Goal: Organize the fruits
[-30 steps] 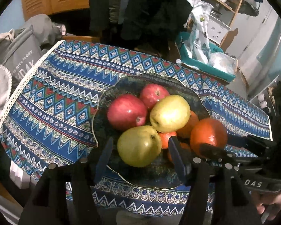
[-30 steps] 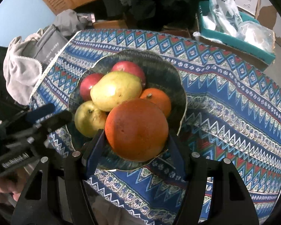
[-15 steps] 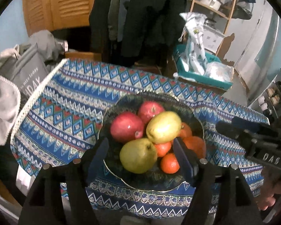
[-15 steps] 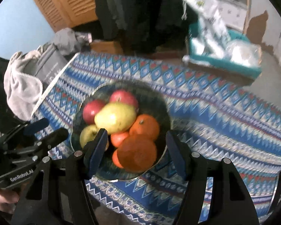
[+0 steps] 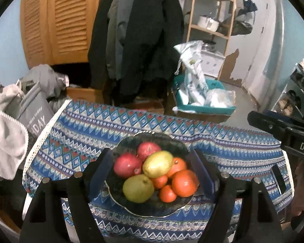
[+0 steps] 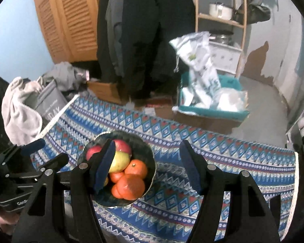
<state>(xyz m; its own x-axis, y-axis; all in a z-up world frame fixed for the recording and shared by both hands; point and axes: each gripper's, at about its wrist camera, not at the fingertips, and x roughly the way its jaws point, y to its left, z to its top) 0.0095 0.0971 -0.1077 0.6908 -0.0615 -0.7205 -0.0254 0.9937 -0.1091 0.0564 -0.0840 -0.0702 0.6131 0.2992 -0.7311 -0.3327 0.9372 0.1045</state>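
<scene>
Yellow pear (image 5: 157,164) lying lengthwise atop bowl (image 5: 152,204), left tool (image 5: 152,168) opening, right tool (image 6: 147,168) apart, both empty

Right finger (image 6: 104,167) hides pear; shelf items blurred

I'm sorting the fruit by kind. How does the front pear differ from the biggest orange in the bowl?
The front pear is yellow-green; the biggest orange is deep orange. The pear is slightly lopsided and shows a small stem end on top, while the orange is rounder. The pear lies at the bowl's front left, the orange at its front right, with small oranges between them. Both rest in the same dark bowl, and neither is held.
</scene>
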